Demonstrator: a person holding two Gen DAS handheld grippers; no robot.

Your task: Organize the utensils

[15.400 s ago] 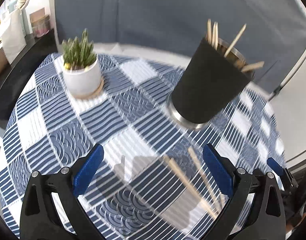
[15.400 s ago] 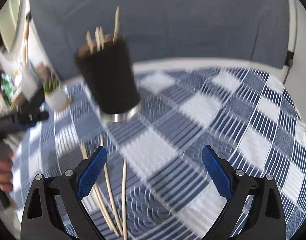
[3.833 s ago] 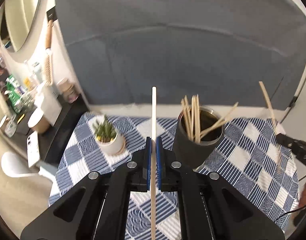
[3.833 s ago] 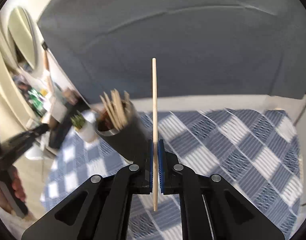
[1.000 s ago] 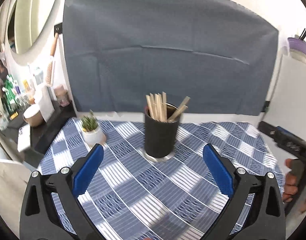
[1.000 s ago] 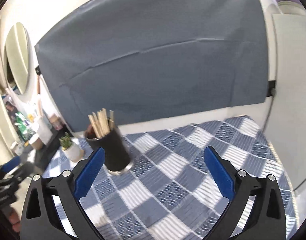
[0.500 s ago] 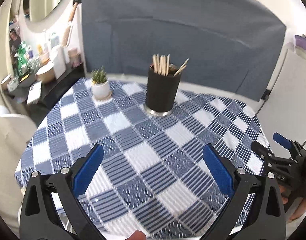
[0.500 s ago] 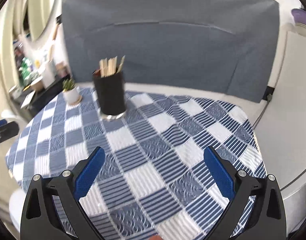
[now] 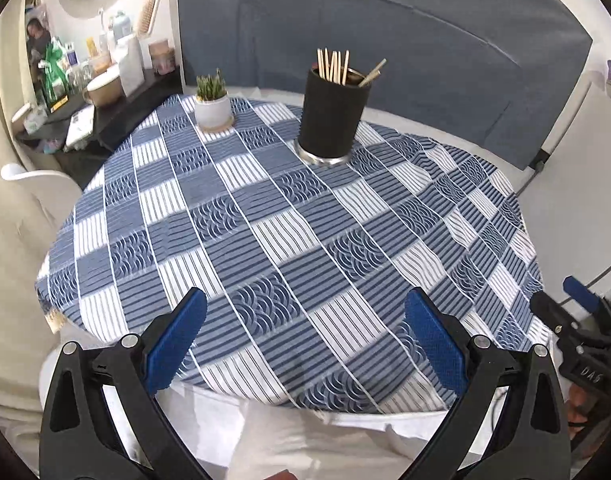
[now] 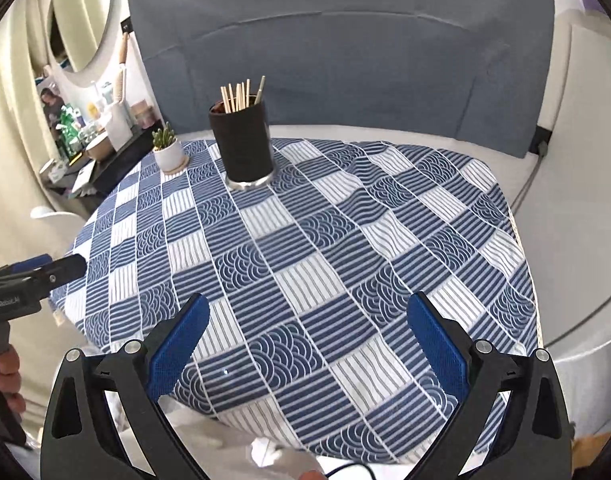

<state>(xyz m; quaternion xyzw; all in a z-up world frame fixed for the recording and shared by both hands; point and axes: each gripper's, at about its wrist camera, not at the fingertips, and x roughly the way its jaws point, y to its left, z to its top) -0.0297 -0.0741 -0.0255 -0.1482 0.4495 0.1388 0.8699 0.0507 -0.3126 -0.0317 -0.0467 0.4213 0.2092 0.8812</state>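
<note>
My left gripper (image 9: 305, 344) sits at the bottom of its frame with its blue pads (image 9: 176, 340) spread wide and nothing between them. My right gripper (image 10: 309, 346) is the same at the bottom of its own frame: fingers (image 10: 437, 346) wide apart, holding nothing. Both hang over the near edge of a round table covered by a blue-and-white checked cloth (image 9: 289, 216). The black cup (image 9: 332, 114) stands upright on the cloth in the upper centre of the left view, its metal base touching the fabric; in the right view the cup (image 10: 244, 147) is upper left of centre. The wooden sticks (image 9: 334, 65) stand inside it, most bunched upright at the left side of the rim, one leaning out to the right. A small potted plant (image 9: 212, 102) in a white pot sits on the cloth to the left of the cup, apart from it. In the left view the right gripper shows at the right edge, in the lower part of the frame; in the right view the left gripper shows at the left edge (image 10: 29, 280). A grey-blue backdrop (image 10: 345, 52) fills the top of both frames, and a cluttered dark shelf (image 9: 85, 92) is at upper left.
</note>
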